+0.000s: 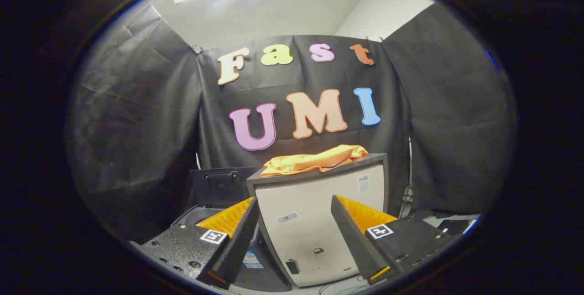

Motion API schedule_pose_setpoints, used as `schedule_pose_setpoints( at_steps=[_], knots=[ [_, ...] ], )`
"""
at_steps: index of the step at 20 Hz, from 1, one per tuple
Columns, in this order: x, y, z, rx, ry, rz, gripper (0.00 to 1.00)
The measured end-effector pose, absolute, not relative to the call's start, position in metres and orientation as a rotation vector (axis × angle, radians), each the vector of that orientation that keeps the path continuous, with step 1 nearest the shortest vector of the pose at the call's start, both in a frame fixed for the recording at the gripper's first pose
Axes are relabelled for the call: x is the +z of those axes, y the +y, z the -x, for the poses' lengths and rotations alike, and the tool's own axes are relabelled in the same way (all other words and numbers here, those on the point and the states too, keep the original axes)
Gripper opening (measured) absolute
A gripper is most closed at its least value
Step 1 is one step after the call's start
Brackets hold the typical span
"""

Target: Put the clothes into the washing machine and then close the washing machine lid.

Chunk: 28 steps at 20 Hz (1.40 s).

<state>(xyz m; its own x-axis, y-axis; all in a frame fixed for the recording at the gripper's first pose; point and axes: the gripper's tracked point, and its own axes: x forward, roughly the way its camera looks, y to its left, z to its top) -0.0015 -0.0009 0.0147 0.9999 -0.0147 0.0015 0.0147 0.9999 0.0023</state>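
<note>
Cloth walls stand on my left, dark and creased, and low against them I see a black lid (222,184) raised upright with a handle near its top edge. Below that lid a dark rounded opening (194,216) shows, partly hidden by my left finger, so I cannot tell how deep it goes or whether anything lies inside. I take this to be the washing machine (260,267), whose dark curved body carries a small label down between my finger and the white box.

My gripper (294,229) is spread wide, its two fingers well apart and pressing on nothing. The left finger (237,240) slants up toward the middle, and the right finger (356,240) mirrors it on the other side.

Between and beyond the fingers stands a white box (315,222) with a dark top edge, apart from both fingers as far as I can tell. On its top lies the orange garment (315,160), crumpled and flat, draped along the rim and reaching from the near left corner toward the right corner. It sits well beyond my fingertips, outside the washing machine.

Further right, thin cables (406,190) hang down beside the box against the cloth wall.
</note>
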Motion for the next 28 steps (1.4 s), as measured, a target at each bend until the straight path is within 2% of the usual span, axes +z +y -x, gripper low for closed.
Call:
schedule_pose_setpoints(
  at_steps=[8, 12, 18, 28],
  knots=[
    [0.021, 0.007, -0.027, -0.064, 0.114, 0.155, 0.96],
    [0.039, 0.02, -0.057, -0.033, 0.122, 0.254, 0.97],
    [0.062, 0.034, -0.12, -0.011, 0.126, 0.275, 0.98],
    [0.091, 0.012, -0.235, -0.014, 0.238, 0.194, 0.98]
  ],
)
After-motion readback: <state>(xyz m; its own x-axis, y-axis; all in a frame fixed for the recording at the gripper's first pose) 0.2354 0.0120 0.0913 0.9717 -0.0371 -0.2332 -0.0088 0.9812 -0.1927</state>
